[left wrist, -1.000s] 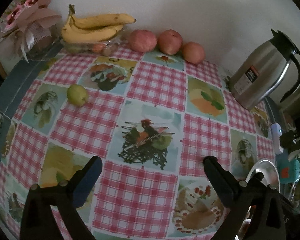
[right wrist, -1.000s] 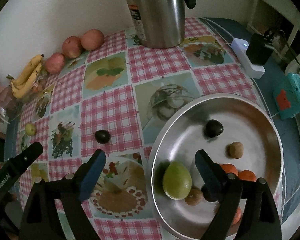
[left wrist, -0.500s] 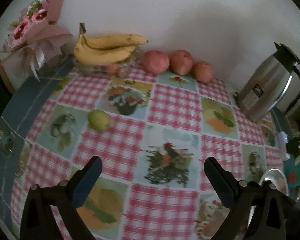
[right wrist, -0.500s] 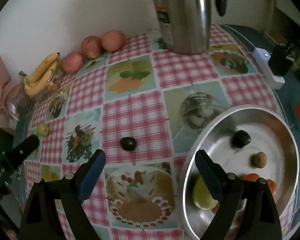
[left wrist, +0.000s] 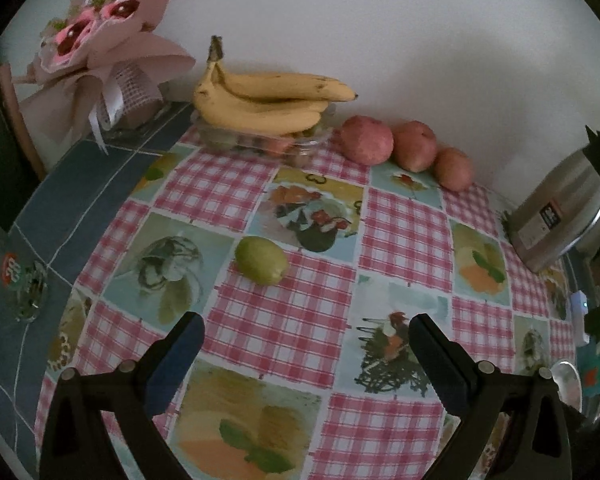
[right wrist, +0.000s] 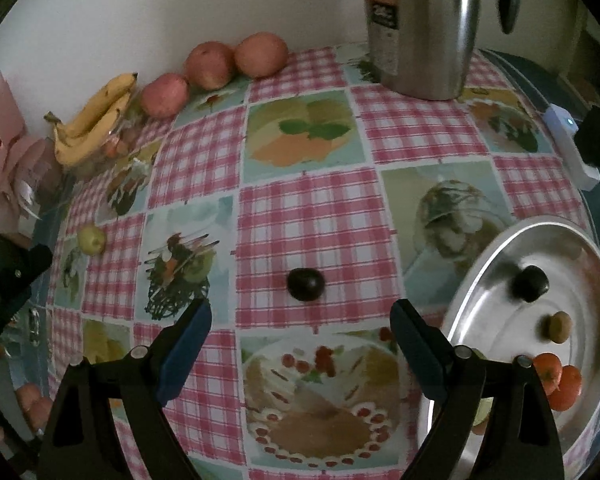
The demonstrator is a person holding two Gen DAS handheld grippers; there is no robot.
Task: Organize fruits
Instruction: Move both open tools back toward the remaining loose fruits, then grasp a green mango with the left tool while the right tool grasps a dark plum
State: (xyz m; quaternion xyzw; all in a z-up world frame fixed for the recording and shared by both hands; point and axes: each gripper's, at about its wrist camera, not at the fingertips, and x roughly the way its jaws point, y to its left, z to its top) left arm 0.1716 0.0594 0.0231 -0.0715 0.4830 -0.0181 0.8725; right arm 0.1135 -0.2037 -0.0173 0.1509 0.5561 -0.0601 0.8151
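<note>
A green fruit [left wrist: 261, 260] lies on the checked tablecloth, just beyond my open left gripper [left wrist: 306, 330], nothing between its fingers. In the right wrist view the same green fruit [right wrist: 91, 239] sits far left. A small dark fruit [right wrist: 305, 283] lies on the cloth just ahead of my open, empty right gripper [right wrist: 300, 318]. The steel bowl [right wrist: 480, 276] at the right holds a dark fruit [right wrist: 532, 283], a brown one [right wrist: 558, 326], orange ones [right wrist: 560, 380] and part of a green one behind my finger. Bananas [left wrist: 268, 104] and three red apples [left wrist: 408, 148] line the wall.
A steel thermos jug [right wrist: 420, 28] stands at the back right. A pink wrapped bouquet [left wrist: 96, 64] is at the back left. A white power strip with a plug [right wrist: 572, 148] lies right of the cloth. A glass [left wrist: 12, 276] sits at the left edge.
Both grippers have shifted left across the table. The green fruit now sits near the left gripper; the dark fruit on the cloth now lies between the right fingers' line, with the bowl off to the right.
</note>
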